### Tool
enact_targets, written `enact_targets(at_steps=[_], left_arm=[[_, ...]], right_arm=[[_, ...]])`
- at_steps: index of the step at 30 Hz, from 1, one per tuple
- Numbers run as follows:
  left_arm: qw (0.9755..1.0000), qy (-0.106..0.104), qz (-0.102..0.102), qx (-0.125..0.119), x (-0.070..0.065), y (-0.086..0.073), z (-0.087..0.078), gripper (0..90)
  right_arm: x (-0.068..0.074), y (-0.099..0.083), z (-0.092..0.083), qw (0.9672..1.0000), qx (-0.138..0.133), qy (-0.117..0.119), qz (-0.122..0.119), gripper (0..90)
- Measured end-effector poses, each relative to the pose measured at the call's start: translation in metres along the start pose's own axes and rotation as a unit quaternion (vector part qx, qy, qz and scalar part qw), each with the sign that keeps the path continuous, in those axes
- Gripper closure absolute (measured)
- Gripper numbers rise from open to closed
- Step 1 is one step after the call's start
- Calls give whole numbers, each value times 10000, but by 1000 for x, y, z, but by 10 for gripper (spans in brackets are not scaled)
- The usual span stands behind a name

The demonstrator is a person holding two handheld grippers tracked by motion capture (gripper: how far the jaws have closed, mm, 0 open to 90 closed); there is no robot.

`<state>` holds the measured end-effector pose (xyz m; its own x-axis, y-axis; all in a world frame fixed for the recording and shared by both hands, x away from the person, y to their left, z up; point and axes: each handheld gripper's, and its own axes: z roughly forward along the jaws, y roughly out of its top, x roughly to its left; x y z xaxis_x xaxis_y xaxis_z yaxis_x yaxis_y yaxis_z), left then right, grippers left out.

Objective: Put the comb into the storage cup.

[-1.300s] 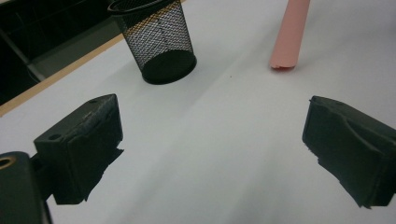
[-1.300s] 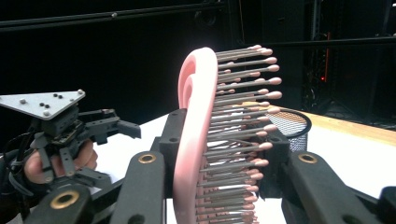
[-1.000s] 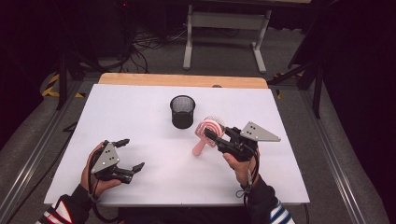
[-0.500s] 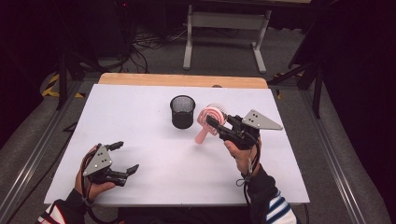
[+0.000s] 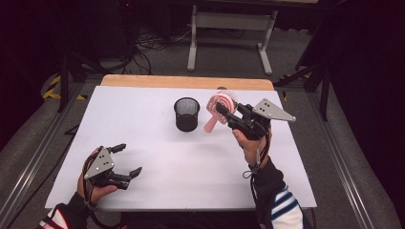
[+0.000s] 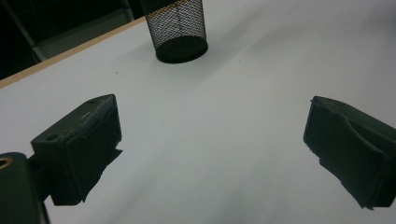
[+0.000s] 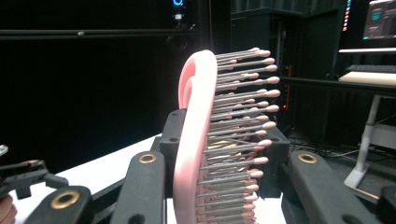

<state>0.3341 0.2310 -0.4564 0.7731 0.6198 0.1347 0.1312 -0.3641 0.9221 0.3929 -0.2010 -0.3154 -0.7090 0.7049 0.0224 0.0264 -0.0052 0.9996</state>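
Pink plastic hairbrush (image 7: 196, 140), metal-pinned, clamped beside round black mesh cup (image 5: 186, 113).

The pink hairbrush's (image 7: 196, 140) lower end is cut off by the right gripper view's bottom edge; the mesh cup's (image 6: 180, 28) rim is cropped by the left gripper view's top edge.

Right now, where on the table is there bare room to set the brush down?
The near middle of the white table, between the left claw and the right forearm, is bare. So is the far left stretch beside the mesh cup. It is crowded right of the cup, where the right claw holds the pink brush.
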Motion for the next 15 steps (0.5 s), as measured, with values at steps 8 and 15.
enact_targets(at_steps=[8, 15], left_arm=[[10000, -14, -16, -20, 1, 0, 0, 52], [10000, -15, -4, -1, 1, 0, 0, 55]], right_arm=[[-4, 12, 4, 9999, -108, -91, -84, 634], [-5, 22, 11, 9996, -225, -161, -103, 634]])
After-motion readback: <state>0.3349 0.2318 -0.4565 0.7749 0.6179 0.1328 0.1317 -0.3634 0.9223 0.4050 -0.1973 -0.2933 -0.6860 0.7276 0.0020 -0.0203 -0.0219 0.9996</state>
